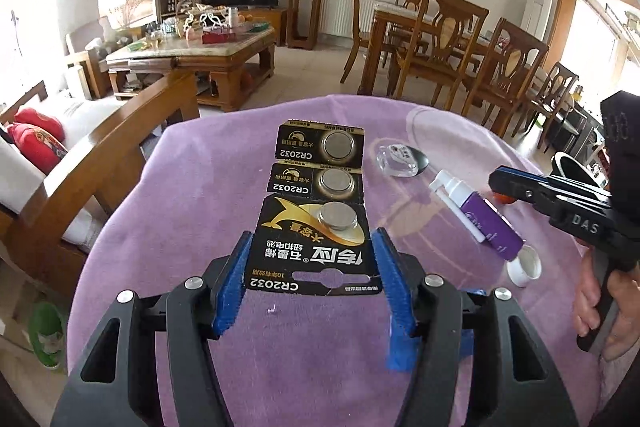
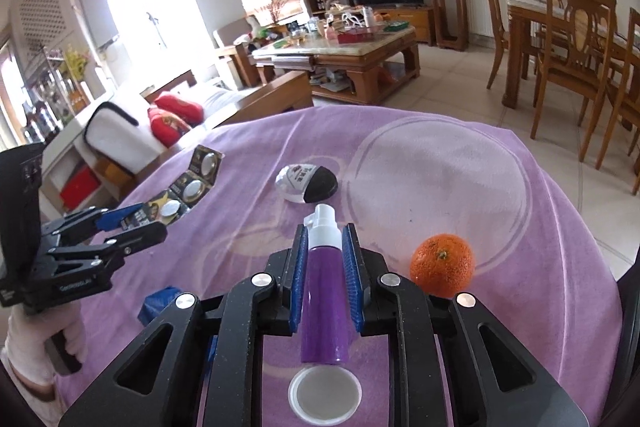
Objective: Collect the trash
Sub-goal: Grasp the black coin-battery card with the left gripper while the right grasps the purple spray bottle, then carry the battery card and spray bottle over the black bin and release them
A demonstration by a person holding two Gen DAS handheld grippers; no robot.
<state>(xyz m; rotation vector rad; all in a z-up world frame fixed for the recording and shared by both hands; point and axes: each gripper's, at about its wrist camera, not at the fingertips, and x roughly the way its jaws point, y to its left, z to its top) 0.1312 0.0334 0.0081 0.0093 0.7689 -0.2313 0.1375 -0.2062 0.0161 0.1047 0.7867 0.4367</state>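
A black card of CR2032 coin cells (image 1: pixel 320 183) sticks forward from my left gripper (image 1: pixel 312 239), whose blue pads press on its two side edges. From the right wrist view the card (image 2: pixel 192 187) hangs tilted above the cloth in that gripper (image 2: pixel 154 219). My right gripper (image 2: pixel 325 231) is shut on a purple spray bottle (image 2: pixel 324 299), white nozzle poking past the fingertips. In the left wrist view the bottle (image 1: pixel 488 227) lies low beside the right gripper (image 1: pixel 496 181); I cannot tell whether it is off the cloth.
A purple cloth (image 2: pixel 440 167) covers the round table. On it sit a white cap (image 2: pixel 324 397), an orange (image 2: pixel 442 265), a clear pack with a black part (image 2: pixel 308 183) and a blue scrap (image 2: pixel 158 303). A wooden sofa stands left, dining chairs far right.
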